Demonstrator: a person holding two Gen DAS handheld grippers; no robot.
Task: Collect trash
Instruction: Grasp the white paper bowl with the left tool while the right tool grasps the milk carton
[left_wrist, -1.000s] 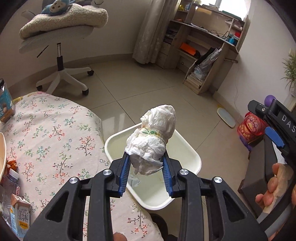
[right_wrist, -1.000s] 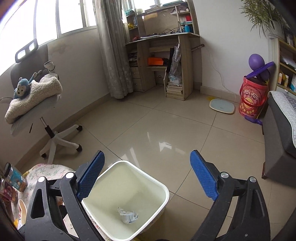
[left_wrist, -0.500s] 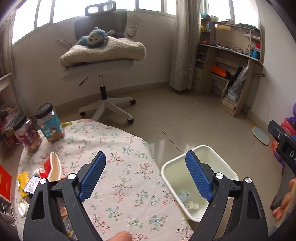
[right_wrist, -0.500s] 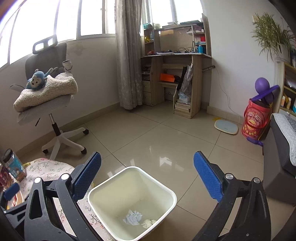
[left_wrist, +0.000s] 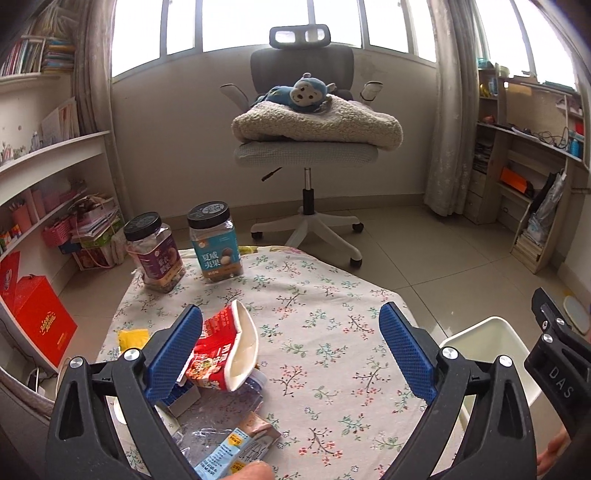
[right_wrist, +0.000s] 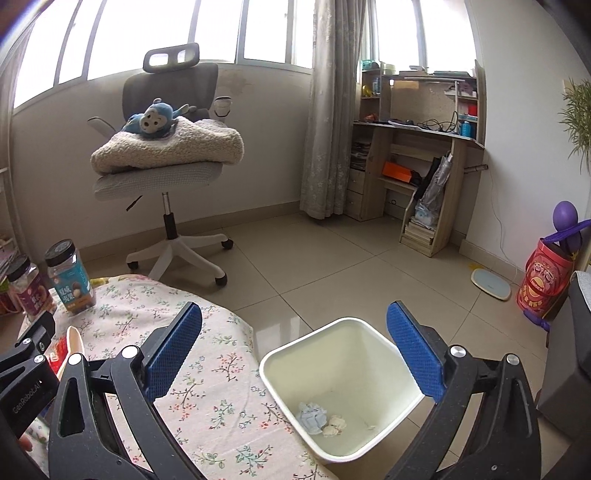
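At lower centre of the left view, the left tool (left_wrist: 291, 349) is opening, nothing between its pads, over the floral tabletop (left_wrist: 325, 295); a red wrapper (left_wrist: 221, 350) lies lower left. The right tool (right_wrist: 294, 349) is spread wide (empty) above the bin (right_wrist: 345, 391), which holds crumpled tissue (right_wrist: 313, 417).

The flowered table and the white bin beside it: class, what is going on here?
A person holds a two-finger gripper in each hand, clearing trash. The left gripper, its jaws opening and empty, hovers over the flowered tablecloth near a crushed red-and-white paper cup. The right gripper, open and empty, hangs above the white plastic bin, which holds crumpled tissues.
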